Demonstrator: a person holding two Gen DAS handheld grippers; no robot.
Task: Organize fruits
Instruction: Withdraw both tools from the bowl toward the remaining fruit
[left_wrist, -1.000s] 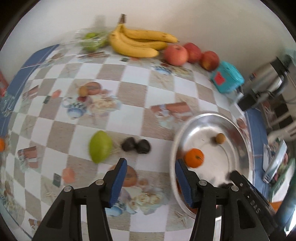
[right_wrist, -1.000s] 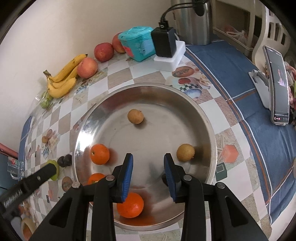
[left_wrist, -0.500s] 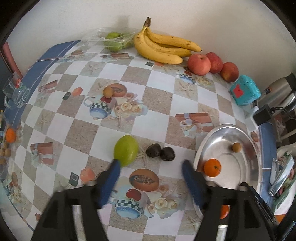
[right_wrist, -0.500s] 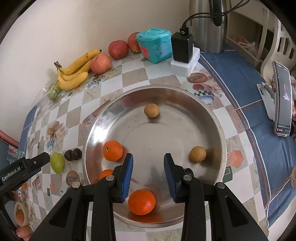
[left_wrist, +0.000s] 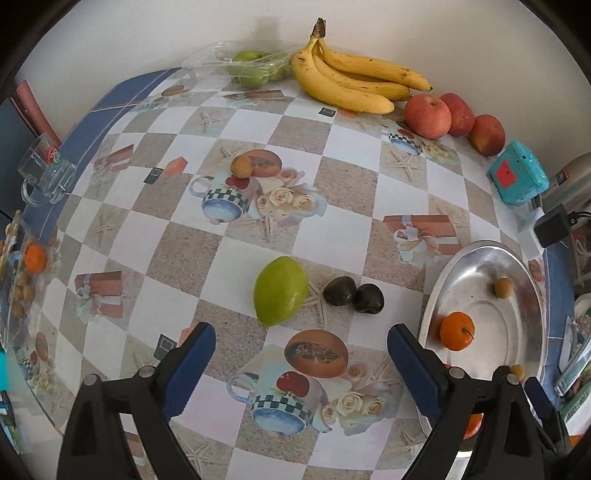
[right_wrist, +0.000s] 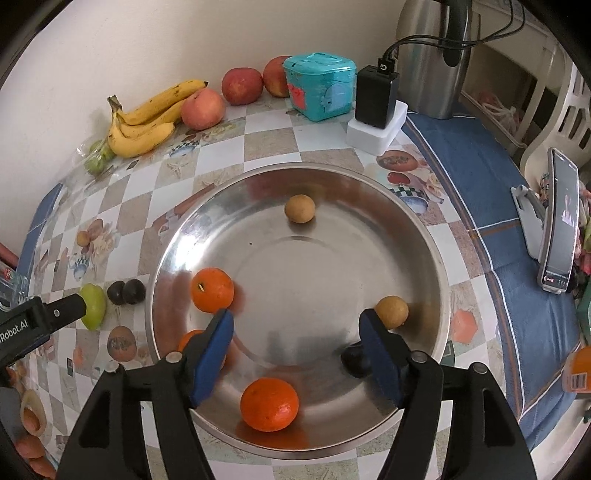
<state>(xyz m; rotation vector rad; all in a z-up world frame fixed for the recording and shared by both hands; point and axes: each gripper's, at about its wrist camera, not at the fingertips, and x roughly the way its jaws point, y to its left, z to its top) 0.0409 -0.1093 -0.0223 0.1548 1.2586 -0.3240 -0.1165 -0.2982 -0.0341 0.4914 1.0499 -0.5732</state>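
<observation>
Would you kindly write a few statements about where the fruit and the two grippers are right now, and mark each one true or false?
1. The green fruit lies inside the steel bowl. False: it lies on the tablecloth, outside the bowl.
2. Two dark fruits sit side by side between the green fruit and the bowl. True.
3. The left gripper is shut on an orange. False: its jaws are wide open and hold nothing.
4. The bananas lie by the wall next to the red apples. True.
5. The right gripper has open jaws above the bowl. True.
6. The bowl holds only oranges. False: it also holds small tan fruits.
</observation>
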